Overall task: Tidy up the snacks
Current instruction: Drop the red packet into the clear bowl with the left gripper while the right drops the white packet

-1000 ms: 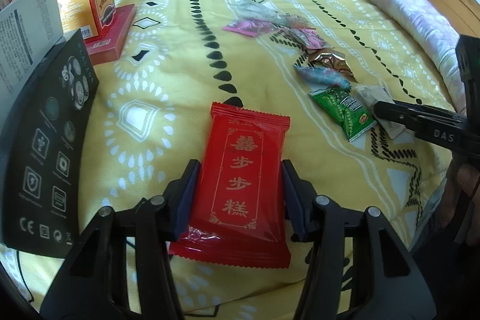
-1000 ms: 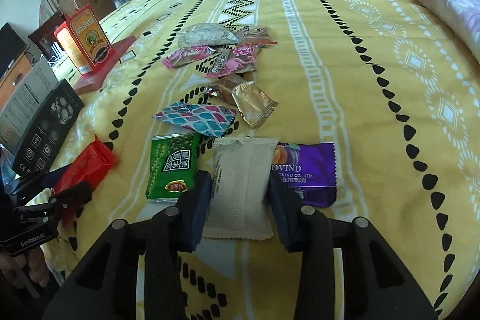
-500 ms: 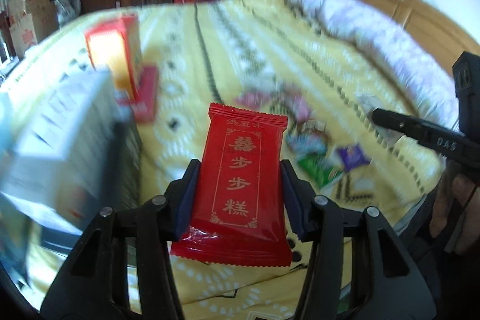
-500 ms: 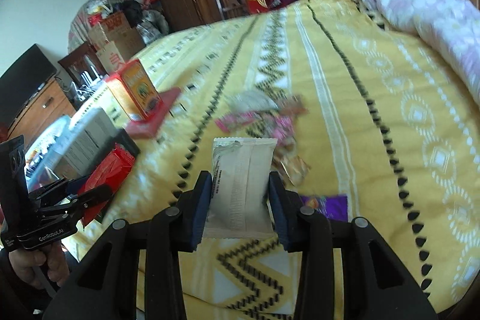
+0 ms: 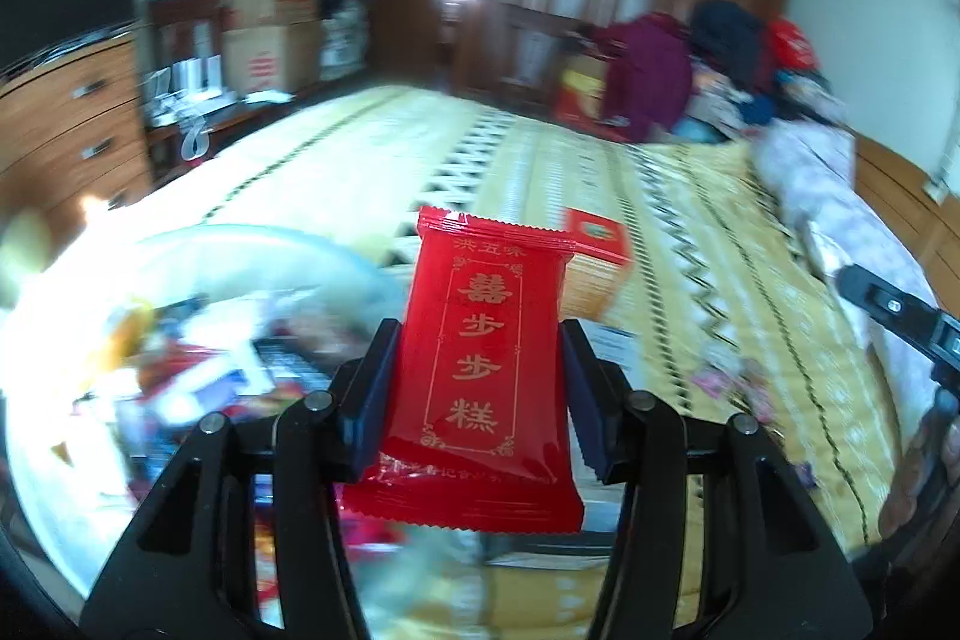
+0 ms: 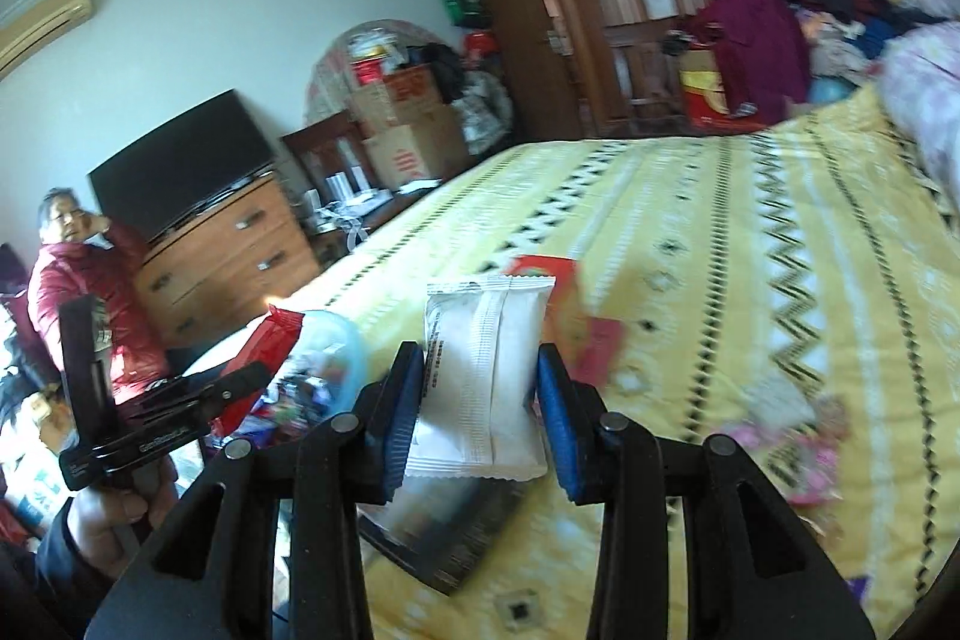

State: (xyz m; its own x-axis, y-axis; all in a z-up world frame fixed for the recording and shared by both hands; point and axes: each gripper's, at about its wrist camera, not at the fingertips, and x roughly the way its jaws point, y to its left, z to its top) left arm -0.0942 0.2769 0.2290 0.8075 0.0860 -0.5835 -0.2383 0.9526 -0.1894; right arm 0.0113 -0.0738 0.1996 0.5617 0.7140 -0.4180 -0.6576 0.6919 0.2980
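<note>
Above the yellow patterned bedspread (image 6: 750,232) we hold both tongs raised. Our left gripper (image 5: 480,388) is clamped on a red snack packet (image 5: 486,364) with gold characters, upright between the pads. Our right gripper (image 6: 480,406) squeezes a white snack packet (image 6: 486,376). Beside us to the left sits a clear container (image 5: 252,256) of blurred snacks. More wrapped snacks (image 6: 804,436) lie loose on the bedspread.
</note>
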